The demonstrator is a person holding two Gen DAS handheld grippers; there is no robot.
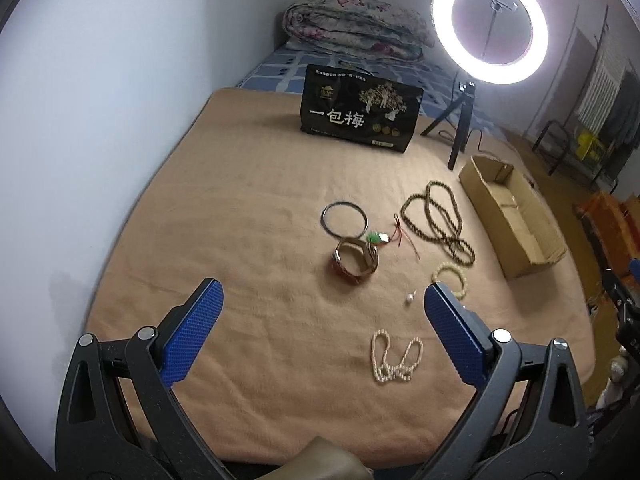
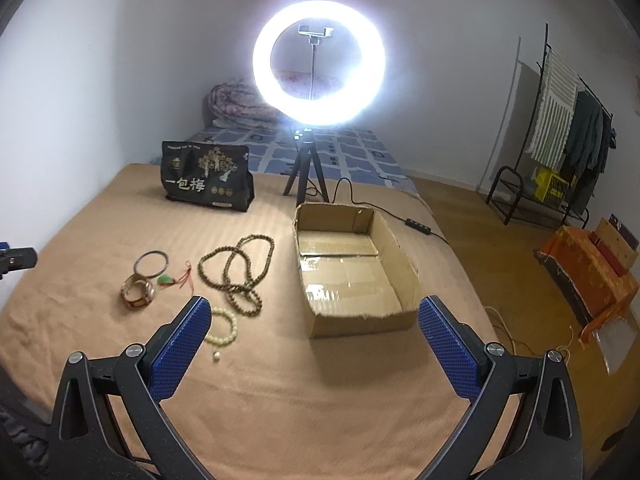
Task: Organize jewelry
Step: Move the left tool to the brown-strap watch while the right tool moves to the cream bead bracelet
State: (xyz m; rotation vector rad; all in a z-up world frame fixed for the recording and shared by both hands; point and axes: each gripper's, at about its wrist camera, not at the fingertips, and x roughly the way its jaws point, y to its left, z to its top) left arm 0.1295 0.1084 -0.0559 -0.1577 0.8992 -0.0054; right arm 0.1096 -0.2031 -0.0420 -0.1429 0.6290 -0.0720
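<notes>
Jewelry lies on a tan blanket (image 1: 240, 220): a thin dark bangle (image 1: 345, 219), a wide brown-and-gold bracelet (image 1: 355, 263), a green pendant on red cord (image 1: 378, 237), a long brown bead necklace (image 1: 438, 222), a pale bead bracelet (image 1: 452, 276), a small pearl piece (image 1: 410, 299) and a white pearl necklace (image 1: 396, 356). My left gripper (image 1: 322, 308) is open and empty above the blanket, near the pearl necklace. My right gripper (image 2: 314, 316) is open and empty, in front of an open cardboard box (image 2: 352, 268). The brown necklace (image 2: 238, 270) and pale bracelet (image 2: 224, 326) lie left of it.
A black snack bag (image 1: 358, 114) stands at the back of the blanket. A lit ring light on a small tripod (image 2: 318, 64) stands behind the box, with its cable (image 2: 416, 224) trailing right. A folded quilt (image 1: 356, 26) lies by the wall. A clothes rack (image 2: 560, 140) stands at right.
</notes>
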